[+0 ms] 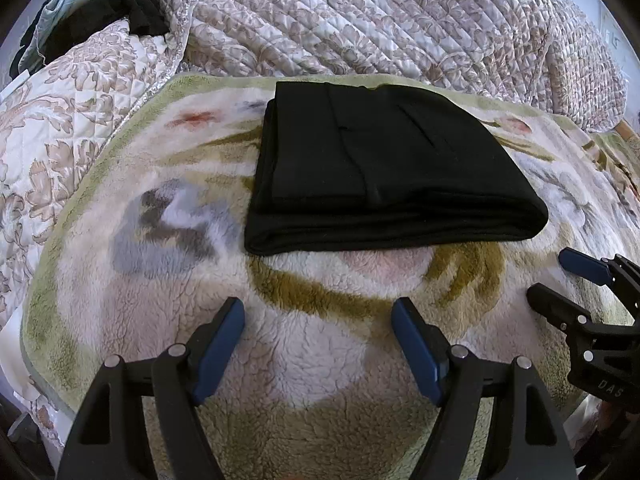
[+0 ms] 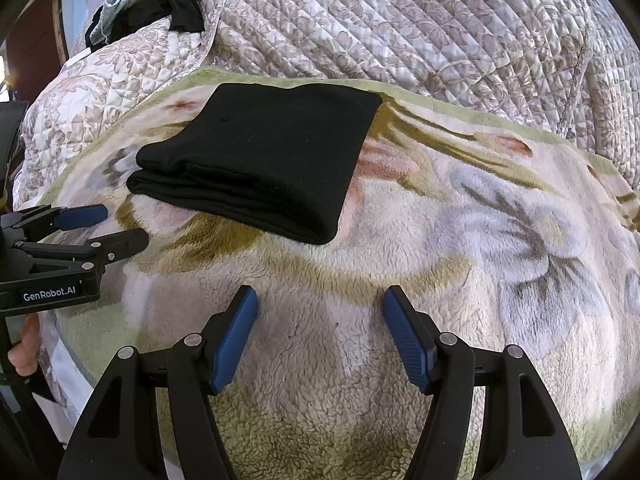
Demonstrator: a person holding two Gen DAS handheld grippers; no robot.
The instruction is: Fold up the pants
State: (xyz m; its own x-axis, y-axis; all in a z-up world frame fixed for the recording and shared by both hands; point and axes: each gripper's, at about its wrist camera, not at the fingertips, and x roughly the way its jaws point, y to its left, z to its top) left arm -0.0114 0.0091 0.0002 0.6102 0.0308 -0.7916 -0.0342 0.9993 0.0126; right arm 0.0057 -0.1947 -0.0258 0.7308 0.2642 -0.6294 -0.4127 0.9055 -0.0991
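Black pants [image 1: 384, 168] lie folded into a thick rectangle on a fluffy floral blanket [image 1: 200, 280]; they also show in the right wrist view [image 2: 264, 160]. My left gripper [image 1: 318, 312] is open and empty, a short way in front of the pants' near folded edge. My right gripper [image 2: 320, 300] is open and empty, in front of the pants' right corner. The right gripper also shows at the right edge of the left wrist view [image 1: 560, 280]. The left gripper shows at the left edge of the right wrist view [image 2: 120, 226].
A quilted patterned bedspread [image 1: 400, 16] is bunched behind the blanket. A pile of dark and pale blue clothes [image 1: 100, 12] lies at the back left. The blanket [image 2: 500, 240] spreads wide to the right of the pants.
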